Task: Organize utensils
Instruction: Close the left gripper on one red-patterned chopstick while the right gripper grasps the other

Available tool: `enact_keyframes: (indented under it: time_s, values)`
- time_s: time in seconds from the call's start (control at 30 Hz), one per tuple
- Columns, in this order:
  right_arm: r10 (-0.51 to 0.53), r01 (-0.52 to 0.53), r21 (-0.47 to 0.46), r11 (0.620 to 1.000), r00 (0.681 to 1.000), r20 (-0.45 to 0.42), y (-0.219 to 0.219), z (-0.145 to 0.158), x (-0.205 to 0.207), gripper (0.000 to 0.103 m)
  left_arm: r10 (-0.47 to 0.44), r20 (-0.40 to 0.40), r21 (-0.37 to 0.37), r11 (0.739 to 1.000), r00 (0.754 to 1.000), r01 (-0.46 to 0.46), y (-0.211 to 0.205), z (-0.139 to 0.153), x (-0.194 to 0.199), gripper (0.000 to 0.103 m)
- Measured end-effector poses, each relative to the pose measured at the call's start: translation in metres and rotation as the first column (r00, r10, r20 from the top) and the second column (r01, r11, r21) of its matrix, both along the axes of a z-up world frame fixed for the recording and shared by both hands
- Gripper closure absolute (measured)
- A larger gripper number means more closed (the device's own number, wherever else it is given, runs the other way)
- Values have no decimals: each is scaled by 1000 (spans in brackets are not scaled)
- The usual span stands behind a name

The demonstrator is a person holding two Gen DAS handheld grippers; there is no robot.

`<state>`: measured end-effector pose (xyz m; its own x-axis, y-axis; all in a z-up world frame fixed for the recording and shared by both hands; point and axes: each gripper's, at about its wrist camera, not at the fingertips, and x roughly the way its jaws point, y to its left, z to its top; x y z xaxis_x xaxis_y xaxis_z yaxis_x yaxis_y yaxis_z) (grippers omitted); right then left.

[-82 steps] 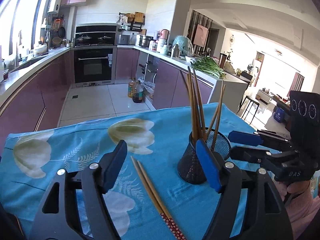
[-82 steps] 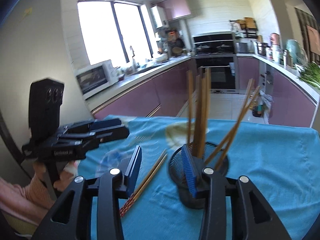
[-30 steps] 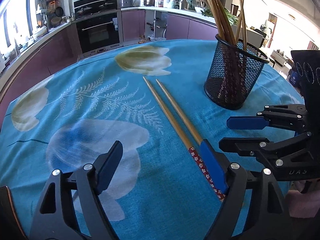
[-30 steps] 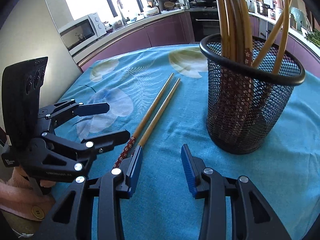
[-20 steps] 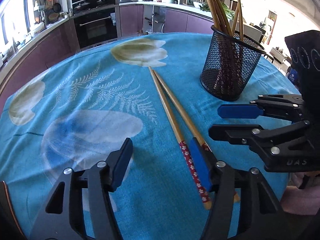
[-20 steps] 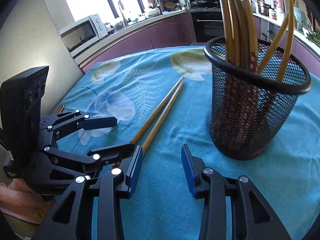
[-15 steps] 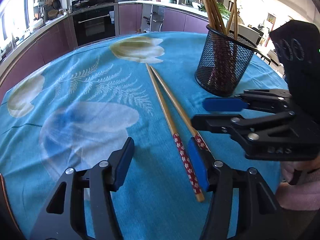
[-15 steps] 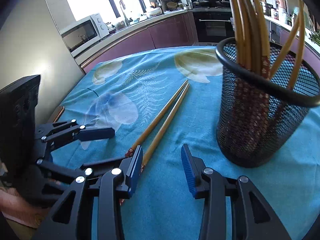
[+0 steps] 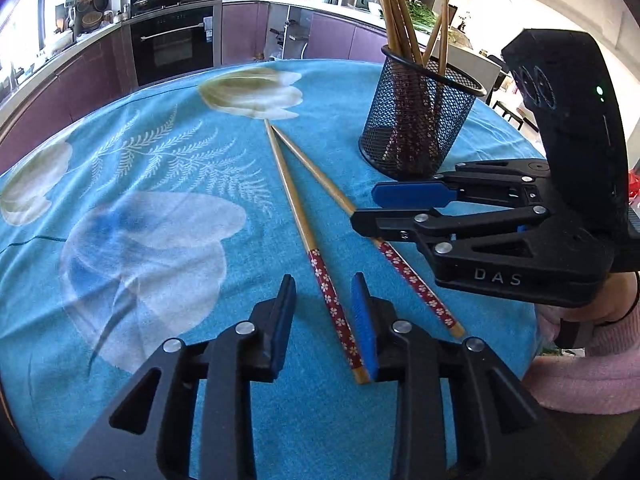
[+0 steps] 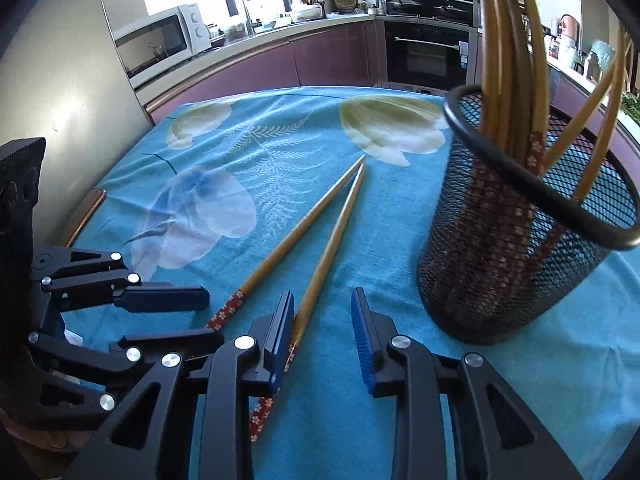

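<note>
Your left tongs (image 9: 324, 312) stand part open, holding nothing, low over the patterned end of the left chopstick (image 9: 296, 208); your right tongs (image 10: 322, 330) gape likewise, empty, with the other chopstick (image 10: 324, 256) lying just at their left pad. Both sticks lie flat on the blue cloth of the bench (image 9: 120, 160), beside the mesh holder (image 9: 416, 124). Close off-centre and a stick may roll or skid away. With both tools crowding the same ends, they could knock together, or pinch cloth instead of wood.
</note>
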<state>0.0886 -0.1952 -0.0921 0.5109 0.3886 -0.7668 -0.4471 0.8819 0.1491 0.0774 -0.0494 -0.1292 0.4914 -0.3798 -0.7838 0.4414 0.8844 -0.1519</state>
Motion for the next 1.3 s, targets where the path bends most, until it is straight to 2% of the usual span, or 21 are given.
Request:
enact_keyframes:
  time_s: [0.33, 0.47, 0.57, 0.77, 0.87, 0.93, 1.03, 1.17, 1.3]
  values:
    - [-26, 26, 5, 1000, 1000, 16, 6, -3, 18, 76, 15, 11, 44, 999, 1000, -15, -6, -3, 34, 75]
    - [-31, 31, 6, 1000, 999, 20, 6, -3, 18, 85, 17, -4, 24, 1000, 1000, -16, -7, -3, 35, 91]
    - [-30, 30, 16, 999, 999, 11, 2, -4, 15, 91, 32, -10, 19, 999, 999, -32, -7, -4, 29, 94]
    - [-41, 41, 43, 998, 999, -10, -11, -4, 2, 95, 71, -34, -7, 997, 997, -71, -1, -5, 10, 94]
    - [-37, 38, 41, 998, 999, -14, -14, -4, -4, 95, 61, -53, -19, 998, 997, -62, -1, -4, 1, 94]
    - [-31, 31, 32, 999, 999, -13, -14, -4, -6, 95, 50, -53, -30, 998, 997, -52, -1, -3, -2, 88]
    - [-31, 31, 18, 999, 1000, -3, -11, -3, -4, 94, 58, -32, -6, 998, 998, -59, -3, 0, 5, 85]
    - [-34, 34, 6, 999, 999, 15, -5, -4, 2, 85, 54, -11, 14, 998, 998, -54, -8, 3, 22, 78]
    - [-41, 41, -1, 999, 999, 31, -3, -5, 8, 85, 53, -17, 38, 998, 998, -52, -12, -1, 37, 78]
